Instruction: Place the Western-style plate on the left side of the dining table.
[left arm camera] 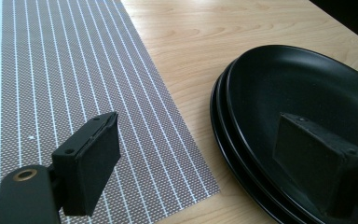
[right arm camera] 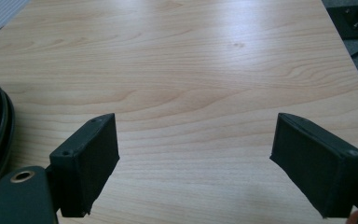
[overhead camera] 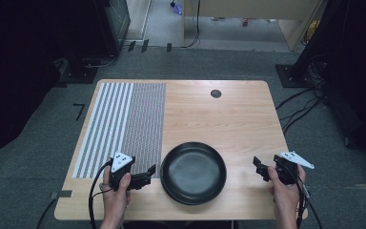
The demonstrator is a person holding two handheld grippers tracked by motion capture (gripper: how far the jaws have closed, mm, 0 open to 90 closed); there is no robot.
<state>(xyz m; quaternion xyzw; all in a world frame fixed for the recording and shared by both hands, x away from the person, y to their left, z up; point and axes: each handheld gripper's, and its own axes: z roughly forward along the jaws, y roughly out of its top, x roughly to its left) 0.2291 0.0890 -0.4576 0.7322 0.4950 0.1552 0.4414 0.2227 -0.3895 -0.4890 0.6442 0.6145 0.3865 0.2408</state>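
Where carpet surrounds it, wooden table (overhead camera: 228,119), striped placemat (overhead camera: 124,124), black plates (overhead camera: 193,172).

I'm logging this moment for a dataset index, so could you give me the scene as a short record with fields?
surface: wooden table
plates: black plates, stacked, near the front edge, just right of the mat; the left gripper view shows more than one rim
mat: striped placemat, flat on the table's left half
left gripper: left gripper, open, beside the stack's left rim, touching nothing
right gripper: right gripper, open, over bare wood right of the plates
held: nothing
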